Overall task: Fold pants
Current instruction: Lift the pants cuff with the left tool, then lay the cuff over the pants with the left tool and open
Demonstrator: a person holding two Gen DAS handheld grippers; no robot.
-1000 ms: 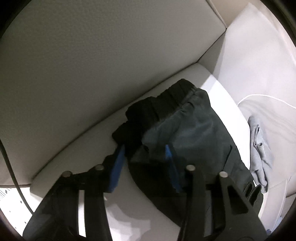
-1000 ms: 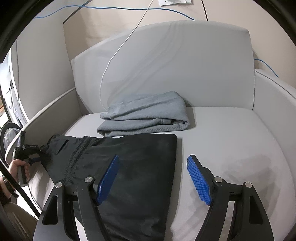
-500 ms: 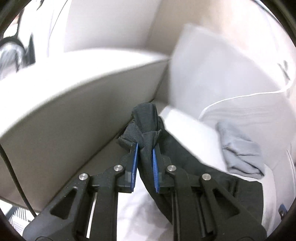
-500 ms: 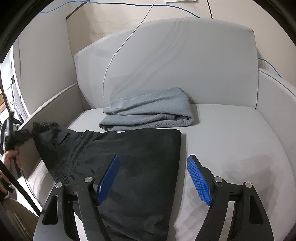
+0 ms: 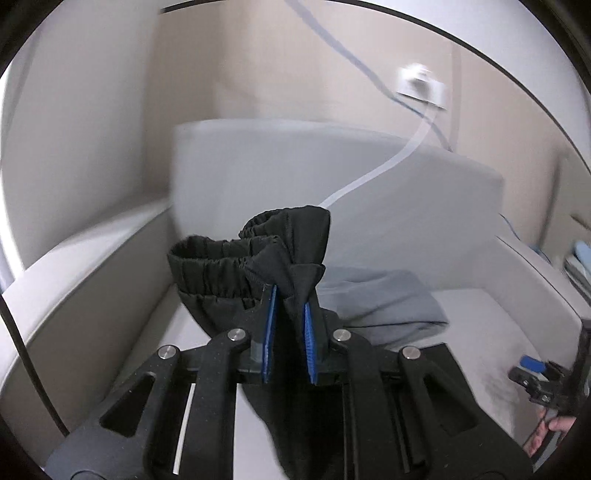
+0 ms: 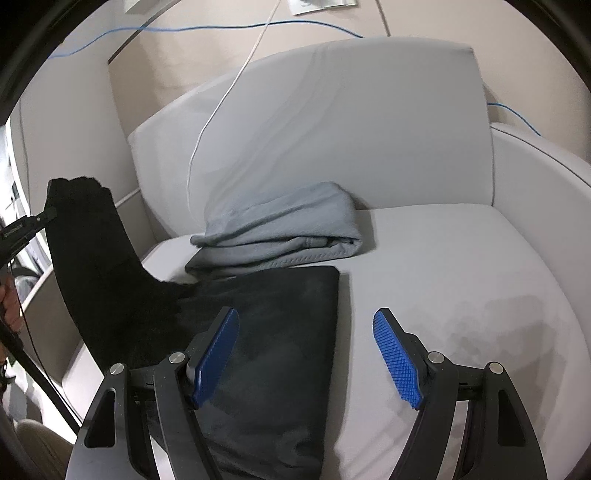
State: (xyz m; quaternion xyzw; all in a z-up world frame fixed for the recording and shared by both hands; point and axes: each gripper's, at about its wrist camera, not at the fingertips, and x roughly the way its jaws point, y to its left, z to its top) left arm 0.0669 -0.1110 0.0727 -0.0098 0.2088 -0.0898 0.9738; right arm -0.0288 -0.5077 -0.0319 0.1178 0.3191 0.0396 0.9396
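At the centre of the left wrist view, the left gripper [image 5: 289,317] is seen clamped on a bunch of black cloth at the waist end of the pants [image 5: 258,258]; the jaws have just been closing and the fabric is pinched between the two blue pads [image 5: 309,343]. The gathered elastic waistband is held up above the pads, and the rest of the cloth hangs down between the black finger arms toward the bottom edge of the frame. Behind it, right of centre, a folded grey garment [image 5: 384,299] lies on the seat of a pale armchair [image 5: 480,317]. A white cable [image 5: 373,173] runs down the backrest from a blurred wall socket [image 5: 421,86] in the upper right.

In the right wrist view, the pants [image 6: 273,332] are spread flat over the lower middle of the seat, with their raised end pulled up at the left edge of the frame, where the left gripper [image 6: 48,218] holds it. The right gripper [image 6: 306,354] is held open at the bottom of the frame with nothing between its pads: the left pad lies over the black cloth, the right pad over the bare cushion. The grey garment [image 6: 280,232] sits just behind the pants, against the backrest. A blue cable [image 6: 221,27] crosses the wall along the top.
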